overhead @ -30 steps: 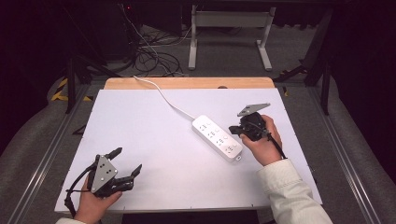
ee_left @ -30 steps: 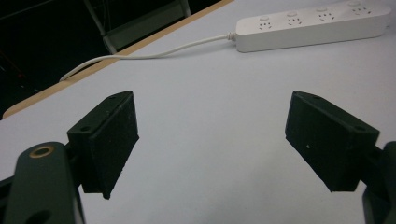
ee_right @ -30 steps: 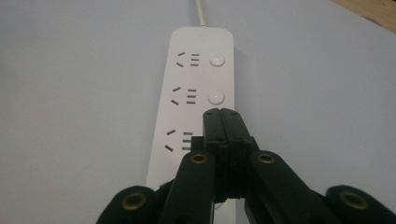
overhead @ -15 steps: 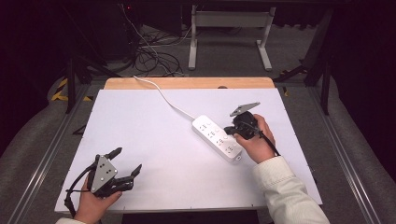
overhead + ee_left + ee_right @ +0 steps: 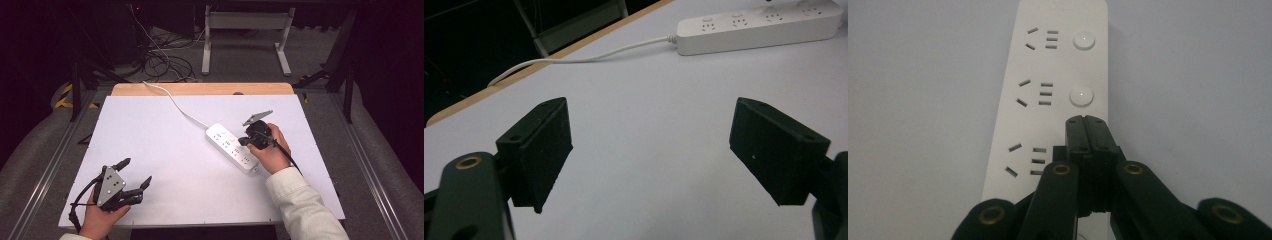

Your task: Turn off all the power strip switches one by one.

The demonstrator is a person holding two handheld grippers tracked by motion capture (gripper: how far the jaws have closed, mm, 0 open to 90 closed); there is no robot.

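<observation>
At the near left corner of the white table (image 5: 165, 130), a hand (image 5: 100, 220) holds the left gripper (image 5: 131, 175). Its two black jaws are spread wide apart, and nothing is between them. In the left gripper view, the jaws stand over bare white table top, and the power strip (image 5: 759, 25) lies far off, near the top edge.

A thin white cord (image 5: 172, 102) runs from the far wooden edge (image 5: 200, 89) of the table, down and to the right, into the far end of the power strip (image 5: 232, 147). The strip is white and long. It lies flat on the table, a bit right of the middle, and slants from far left to near right.

At the right, another hand (image 5: 272, 150) in a pale sleeve (image 5: 305, 210) holds the right gripper (image 5: 245, 141). It sits at the right side of the strip, close to its near end. In the right gripper view, the right gripper (image 5: 1087, 120) has its jaws pressed together, with nothing held between them. The tips are over the strip, just below a round white button (image 5: 1081, 95) and beside a group of socket slots (image 5: 1025, 160). I cannot tell if the tips touch the strip. Another round button (image 5: 1083, 40) sits farther along the strip.

On the floor past the table lies a tangle of dark cables (image 5: 165, 60), next to a pale metal stand (image 5: 245, 35).
</observation>
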